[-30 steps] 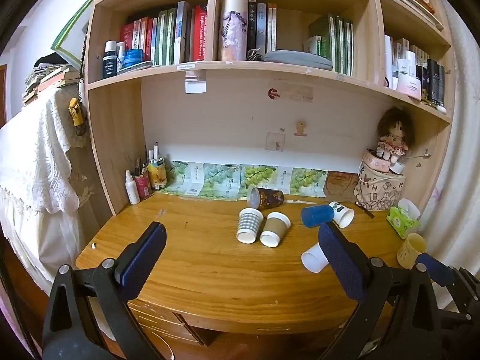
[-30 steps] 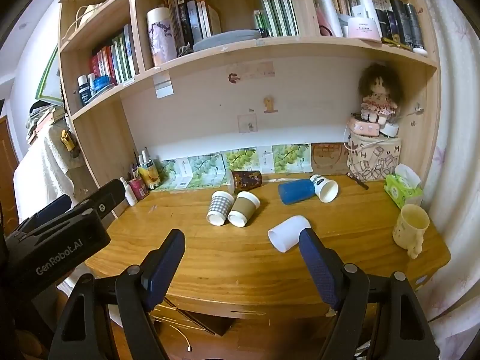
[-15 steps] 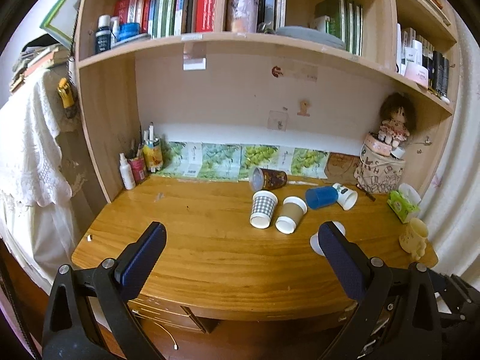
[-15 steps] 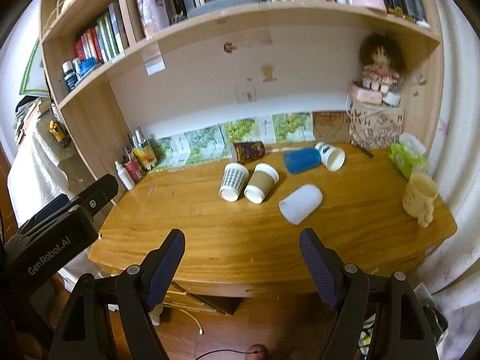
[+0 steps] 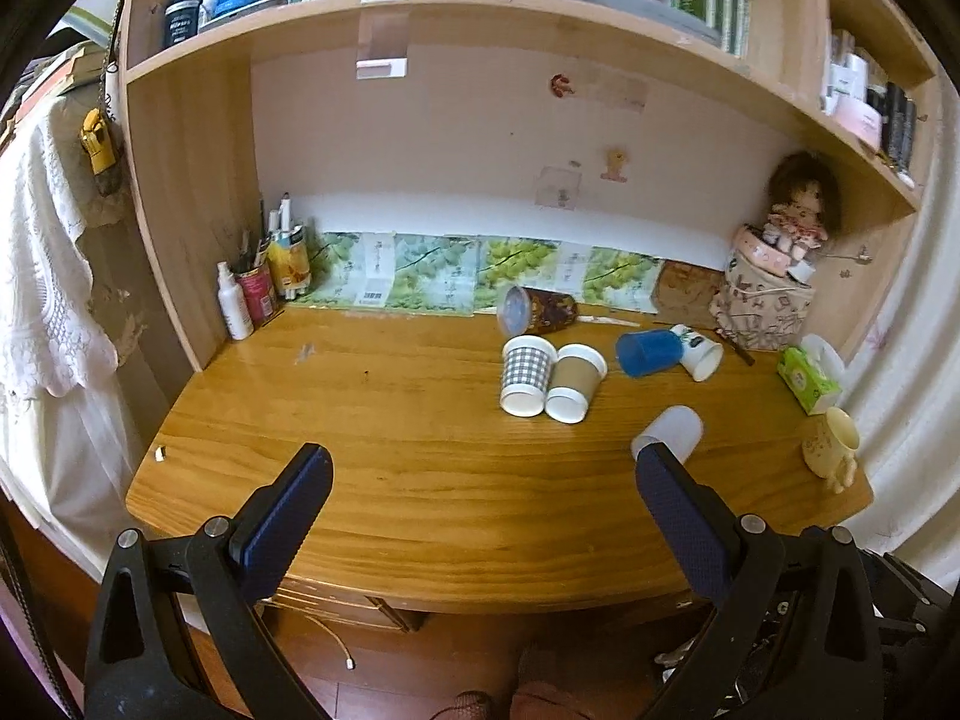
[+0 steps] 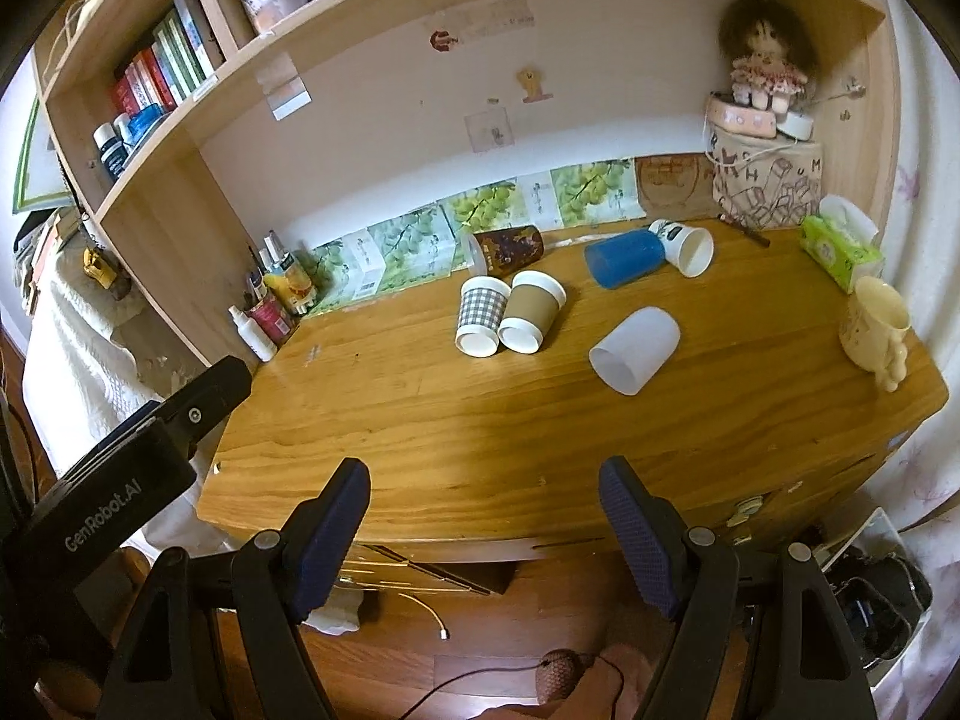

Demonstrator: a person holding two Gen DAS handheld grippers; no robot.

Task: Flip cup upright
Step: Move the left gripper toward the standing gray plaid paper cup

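Note:
Several cups lie on their sides on the wooden desk (image 5: pixel 420 480): a checked paper cup (image 5: pixel 526 375) (image 6: pixel 481 315), a brown paper cup (image 5: pixel 575 382) (image 6: pixel 533 310), a dark printed cup (image 5: pixel 538 310) (image 6: pixel 504 249), a blue cup (image 5: pixel 650 352) (image 6: pixel 624 259) next to a white printed cup (image 5: pixel 699 352) (image 6: pixel 685 246), and a frosted white cup (image 5: pixel 672 431) (image 6: pixel 635 350). My left gripper (image 5: pixel 483 480) and right gripper (image 6: pixel 485 495) are both open and empty, held over the desk's front edge, well short of the cups.
A cream mug (image 5: pixel 833 447) (image 6: pixel 873 327) stands upright at the right edge. A green tissue pack (image 6: pixel 840 251), a printed bag with a doll (image 6: pixel 765 180), and bottles and pen pots (image 5: pixel 258 291) stand at the back. Shelves of books hang overhead.
Both grippers have risen and tilted down toward the desk, so more of the desk top and the floor shows. The cups have not moved.

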